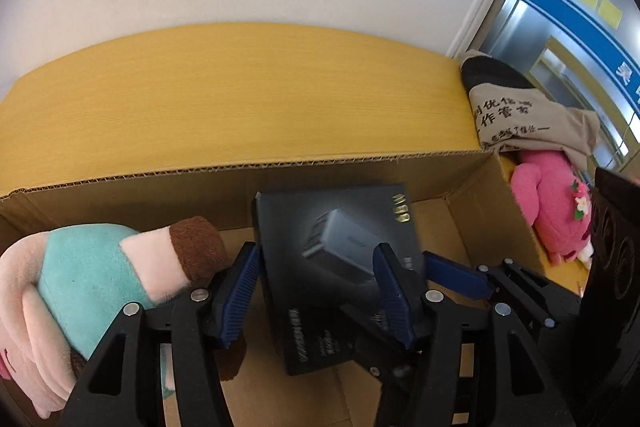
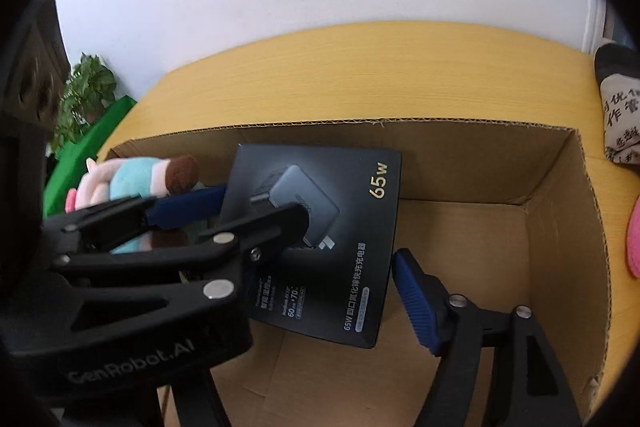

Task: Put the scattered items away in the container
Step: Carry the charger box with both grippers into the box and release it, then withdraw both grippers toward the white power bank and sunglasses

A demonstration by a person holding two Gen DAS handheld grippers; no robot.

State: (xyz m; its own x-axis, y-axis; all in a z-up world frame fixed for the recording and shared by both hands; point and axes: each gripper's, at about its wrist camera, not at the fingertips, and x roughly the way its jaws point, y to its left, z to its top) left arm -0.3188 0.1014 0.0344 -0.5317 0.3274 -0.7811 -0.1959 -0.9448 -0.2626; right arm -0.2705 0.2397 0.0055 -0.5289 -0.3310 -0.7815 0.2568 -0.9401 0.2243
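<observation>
Next: left gripper (image 1: 316, 267) and right gripper (image 2: 320, 263) fingers gape wide, empty; I lift clear (no nudging) of the flat black cardboard charger box (image 2: 352, 227) in the brown corrugated carton (image 2: 480, 167).

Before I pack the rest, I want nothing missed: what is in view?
cardboard box: one, brown, open-topped, on the table
charger box: one, black, tilted inside the cardboard box
doll: one, pink, teal and brown, inside the cardboard box at its left end
pink plush toy: one, pink, on the table right of the cardboard box
cloth bag: one, beige with black print, behind the pink plush toy
table: one, yellow wood, against a white wall
plant: one, green, past the table's left end
left claw: black, blue pads, at the charger box, grip unclear
right claw: black, blue pads, open, over the cardboard box
</observation>
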